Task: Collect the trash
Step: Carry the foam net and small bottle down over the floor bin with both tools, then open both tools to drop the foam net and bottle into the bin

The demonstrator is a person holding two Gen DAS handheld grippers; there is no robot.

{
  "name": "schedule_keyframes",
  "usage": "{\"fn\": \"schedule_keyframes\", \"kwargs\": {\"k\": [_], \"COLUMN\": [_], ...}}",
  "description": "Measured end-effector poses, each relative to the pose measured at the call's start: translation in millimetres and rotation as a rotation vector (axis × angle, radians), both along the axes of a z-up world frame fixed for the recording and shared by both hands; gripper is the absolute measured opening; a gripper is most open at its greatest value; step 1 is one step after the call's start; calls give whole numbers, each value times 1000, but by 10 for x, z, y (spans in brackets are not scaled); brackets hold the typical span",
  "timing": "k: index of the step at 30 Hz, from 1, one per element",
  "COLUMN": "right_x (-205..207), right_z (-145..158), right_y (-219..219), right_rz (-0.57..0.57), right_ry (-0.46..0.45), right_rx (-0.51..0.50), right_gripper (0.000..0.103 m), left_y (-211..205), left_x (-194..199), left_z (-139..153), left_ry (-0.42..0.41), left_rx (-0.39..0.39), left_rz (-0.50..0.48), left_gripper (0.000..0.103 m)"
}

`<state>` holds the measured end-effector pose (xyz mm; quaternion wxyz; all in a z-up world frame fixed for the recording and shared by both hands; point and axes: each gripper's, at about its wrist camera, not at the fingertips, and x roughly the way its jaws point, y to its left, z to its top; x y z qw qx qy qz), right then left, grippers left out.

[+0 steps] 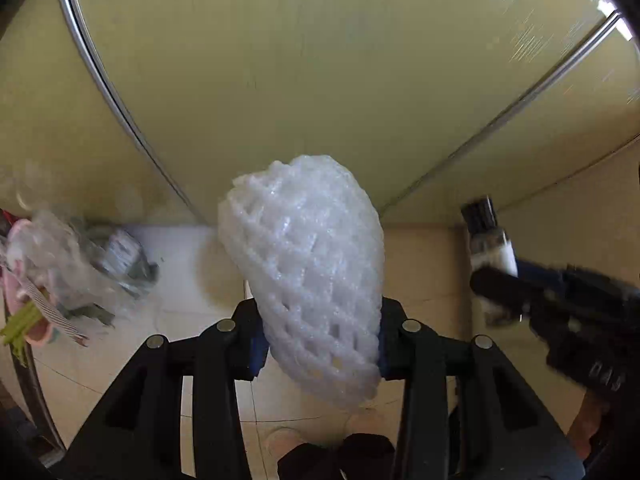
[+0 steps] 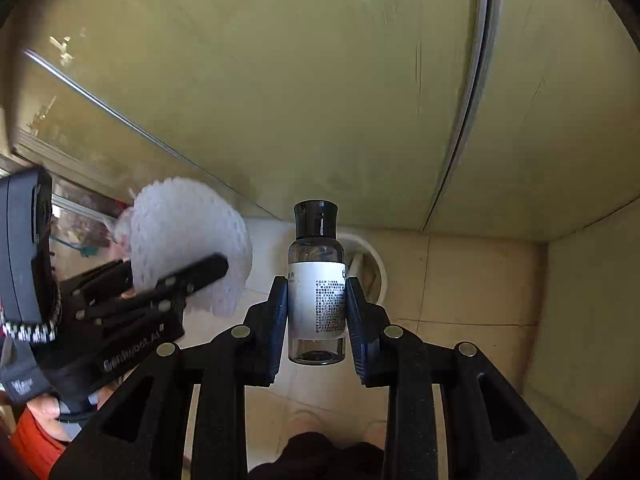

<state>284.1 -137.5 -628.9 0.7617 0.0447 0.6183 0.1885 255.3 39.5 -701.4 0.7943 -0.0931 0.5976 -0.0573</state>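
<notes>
Both pickups done — left gripper (image 1: 320,344) pinching white foam fruit net (image 1: 308,264), right gripper (image 2: 316,312) clamped on small black-capped bottle (image 2: 317,280), both pointing down above tiled floor (image 2: 472,280) by cabinet doors (image 2: 300,100) — drop-off left; bagged rubbish pile (image 1: 76,272) still on floor.

Small print on the bottle's white label (image 2: 316,304) is too fine to read.

Each camera sits just behind its own gripper, looking steeply down along the fingers at the tiled floor (image 1: 192,264) and yellow cabinet doors (image 2: 320,80). Both views share these, and each catches the other gripper at its edge.
</notes>
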Motion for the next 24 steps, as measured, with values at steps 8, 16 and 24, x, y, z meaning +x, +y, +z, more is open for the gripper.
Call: {"fn": "schedule_keyframes", "kwargs": {"k": [8, 16, 24], "right_x": [203, 193, 172], "right_z": [-1696, -2354, -2437], "right_y": [-13, 138, 122], "right_rz": [-20, 29, 44], "right_ry": [115, 139, 141], "right_rx": [54, 49, 72], "right_gripper": [26, 26, 26], "left_y": [81, 54, 2], "left_x": [-58, -58, 18], "left_z": [-1817, -2587, -2656], "left_ry": [134, 155, 128], "left_rx": [-92, -75, -38], "left_rz": [6, -9, 25], "left_gripper": [40, 41, 47]}}
